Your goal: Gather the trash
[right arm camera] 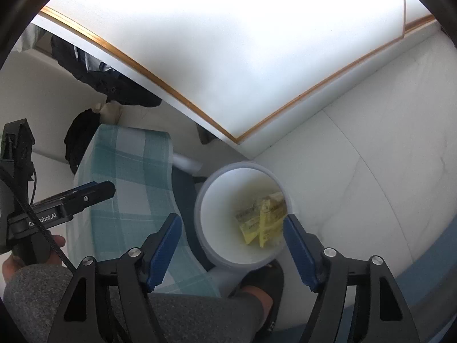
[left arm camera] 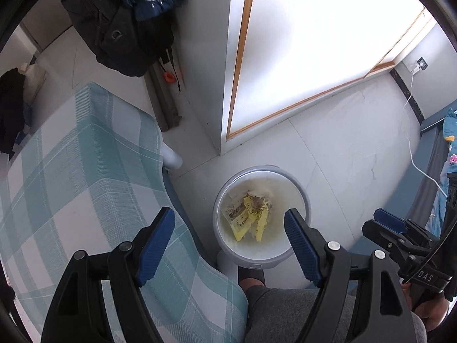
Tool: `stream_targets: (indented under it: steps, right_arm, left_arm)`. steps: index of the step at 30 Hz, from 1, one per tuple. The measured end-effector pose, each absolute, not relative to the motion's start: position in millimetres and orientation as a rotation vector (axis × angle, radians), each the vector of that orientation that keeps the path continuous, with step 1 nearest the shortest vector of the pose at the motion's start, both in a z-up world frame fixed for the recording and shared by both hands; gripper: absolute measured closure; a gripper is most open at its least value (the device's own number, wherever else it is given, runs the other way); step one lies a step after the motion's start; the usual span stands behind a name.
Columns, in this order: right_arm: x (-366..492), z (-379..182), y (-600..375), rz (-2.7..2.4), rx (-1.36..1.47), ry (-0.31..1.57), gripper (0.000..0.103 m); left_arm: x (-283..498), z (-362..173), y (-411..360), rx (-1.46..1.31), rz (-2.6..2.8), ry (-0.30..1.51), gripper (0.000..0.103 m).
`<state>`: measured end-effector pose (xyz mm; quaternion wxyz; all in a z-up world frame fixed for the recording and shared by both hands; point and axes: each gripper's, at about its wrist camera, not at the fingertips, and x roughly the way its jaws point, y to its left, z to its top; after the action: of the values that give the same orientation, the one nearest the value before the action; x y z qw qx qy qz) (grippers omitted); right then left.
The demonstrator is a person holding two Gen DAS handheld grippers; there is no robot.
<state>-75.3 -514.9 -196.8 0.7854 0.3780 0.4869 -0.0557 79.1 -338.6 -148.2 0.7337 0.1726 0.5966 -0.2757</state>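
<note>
A round white trash bin (left arm camera: 302, 197) stands on the floor below me, with yellow wrappers (left arm camera: 252, 217) and clear packets lying in it. My left gripper (left arm camera: 228, 220) is open and empty, held above the bin's left side. My right gripper (right arm camera: 232, 224) is open and empty, also above the bin (right arm camera: 200, 200), where the yellow wrappers (right arm camera: 264, 223) show at the bottom right. The right gripper also shows at the right edge of the left wrist view (left arm camera: 391, 221), and the left gripper's finger at the left of the right wrist view (right arm camera: 85, 193).
A teal and white checked cloth (left arm camera: 85, 177) covers a surface left of the bin. A white cabinet with a wood-trimmed edge (left arm camera: 237, 65) stands behind. Dark clothes (left arm camera: 120, 28) hang at the back left. A white cable (left arm camera: 414, 148) runs along the floor. My foot (right arm camera: 262, 285) is beside the bin.
</note>
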Motion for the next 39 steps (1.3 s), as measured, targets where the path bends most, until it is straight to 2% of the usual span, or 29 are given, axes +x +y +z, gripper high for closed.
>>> stream_targets:
  steps: [11, 39]
  right_arm:
    - [-81.1, -172.5, -511.0, -0.135, 0.781, 1.037, 0.025]
    - [-81.4, -168.8, -510.4, -0.152, 0.773, 1.035, 0.024]
  left_arm:
    - [73.9, -129.9, -333.6, 0.334, -0.605, 1.28, 0.027]
    - [71.8, -119.7, -327.5, 0.292, -0.617, 1.257, 0.027]
